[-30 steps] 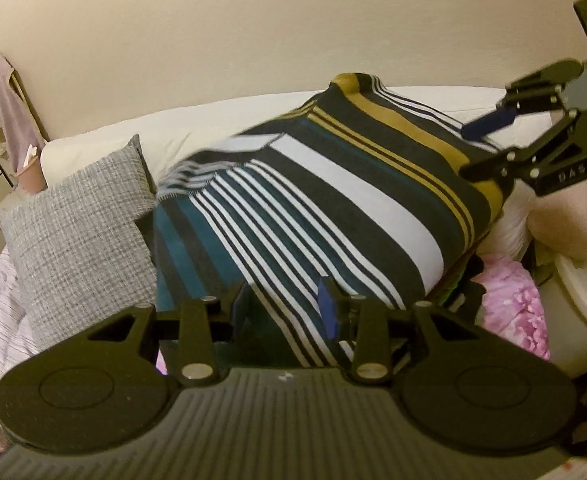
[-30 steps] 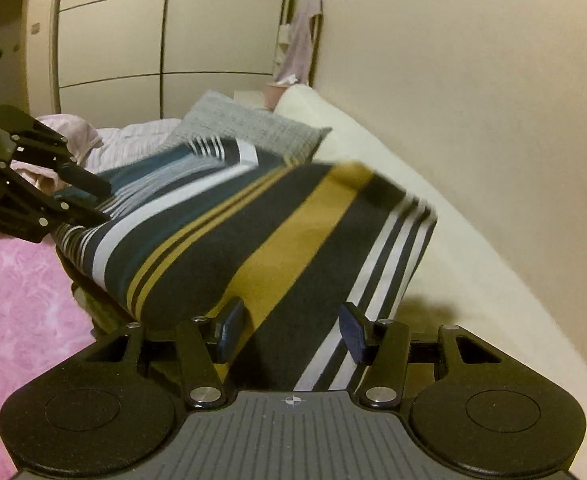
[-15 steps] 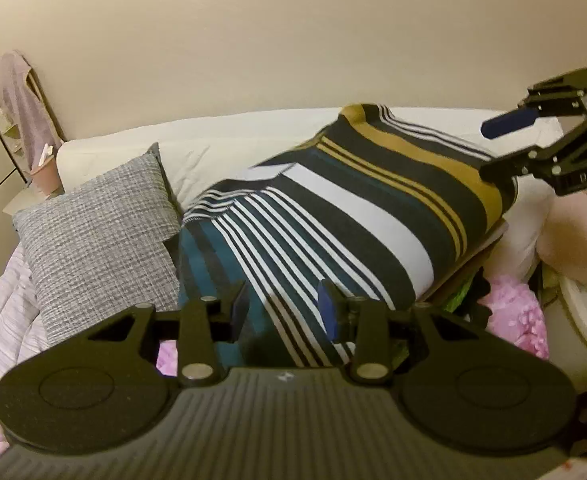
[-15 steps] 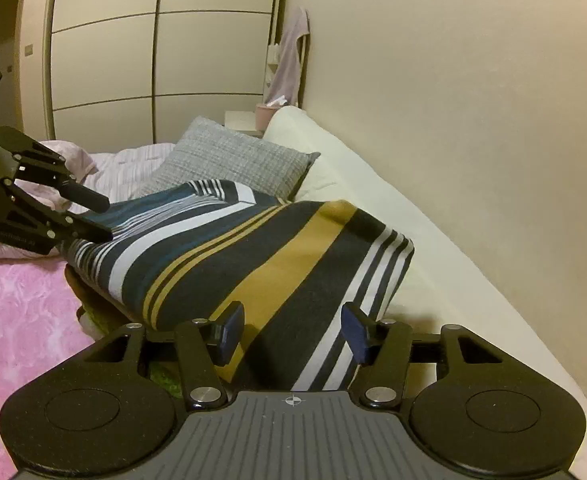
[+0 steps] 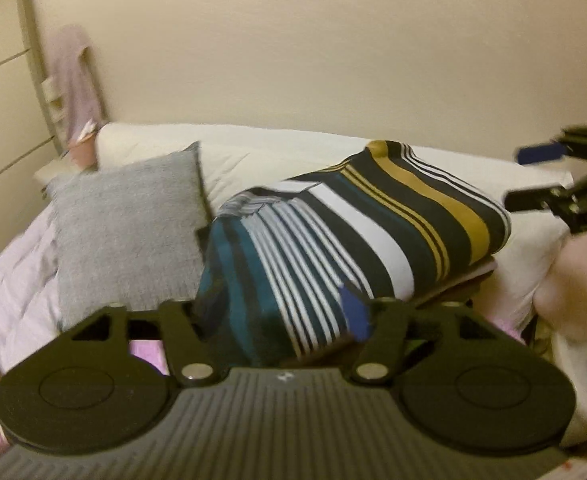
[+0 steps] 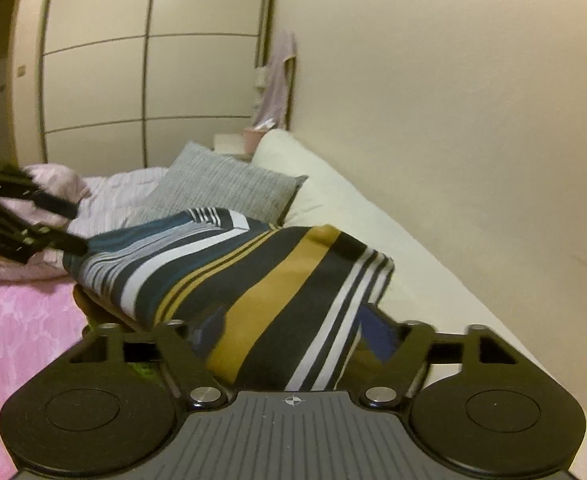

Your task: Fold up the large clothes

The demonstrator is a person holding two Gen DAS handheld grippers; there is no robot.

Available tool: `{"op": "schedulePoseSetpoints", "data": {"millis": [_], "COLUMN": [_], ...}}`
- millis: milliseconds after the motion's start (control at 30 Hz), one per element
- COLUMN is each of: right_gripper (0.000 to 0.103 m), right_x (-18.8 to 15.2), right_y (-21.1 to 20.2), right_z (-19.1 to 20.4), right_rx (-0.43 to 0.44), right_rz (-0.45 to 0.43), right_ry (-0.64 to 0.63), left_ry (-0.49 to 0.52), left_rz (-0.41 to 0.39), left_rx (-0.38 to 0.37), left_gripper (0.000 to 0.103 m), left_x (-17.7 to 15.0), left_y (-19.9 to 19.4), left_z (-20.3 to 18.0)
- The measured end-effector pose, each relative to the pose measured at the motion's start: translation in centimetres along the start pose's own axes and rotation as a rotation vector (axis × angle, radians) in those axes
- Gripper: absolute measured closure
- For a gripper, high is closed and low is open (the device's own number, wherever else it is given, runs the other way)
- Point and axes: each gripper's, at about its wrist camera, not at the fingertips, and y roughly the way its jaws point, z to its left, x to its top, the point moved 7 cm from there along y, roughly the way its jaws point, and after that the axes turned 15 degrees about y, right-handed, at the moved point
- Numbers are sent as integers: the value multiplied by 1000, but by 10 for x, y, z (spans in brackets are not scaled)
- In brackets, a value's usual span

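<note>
A folded striped garment of soft, matt knit cloth lies beside a grey cushion of coarse woven fabric. The pink bedspread shows a raised, textured pattern; the cream mattress cover looks smooth and matt. Both the left gripper and the right gripper are matt black plastic with shiny metal pivot pins.
</note>
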Motion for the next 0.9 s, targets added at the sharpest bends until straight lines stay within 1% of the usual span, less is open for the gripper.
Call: {"op": "schedulePoseSetpoints", "data": {"millis": [33,67,100,167,233,333,400,500,633,700,833,900], "right_gripper": [19,16,14,13,13,13,13,13,12,12,12,12], "right_x": [-4,-10,-16,-33,-49,-67,-76,-88,-103,-108,-110,-110], "right_y": [-6,-13,-18,-30,-44,-67,-84,-110,-138,-150,-167,-171], "right_z": [3,6,11,22,34,52,66,88,112,121,131,134], "right_rx": [-12,-26,-37,-63,-93,-147,-171,-207,-243,-249,-253,-253], "right_rz": [-3,5,18,56,73,92,104,105,118,122,119,122], "right_ry": [23,48,64,93,132,206,241,270,288,293,292,285], "left_ry": [-29,-59,-84,-132,-170,-213,-218,-204,-231,-252,-281,-298], "left_rz": [3,12,25,55,70,76,66,62,88,108,122,129], "left_rx": [5,3,2,4,7,-8,-7,10,22,28,21,35], "left_gripper": [23,18,16,7,1,1,1,1,1,1,1,1], "left_x": [-6,-13,-21,-38,-52,-70,-79,-94,-111,-119,-127,-128], "left_y": [-8,-15,-22,-33,-46,-72,-94,-127,-159,-171,-189,-196], "left_z": [-1,-5,-9,-18,-26,-39,-47,-55,-60,-62,-66,-67]}}
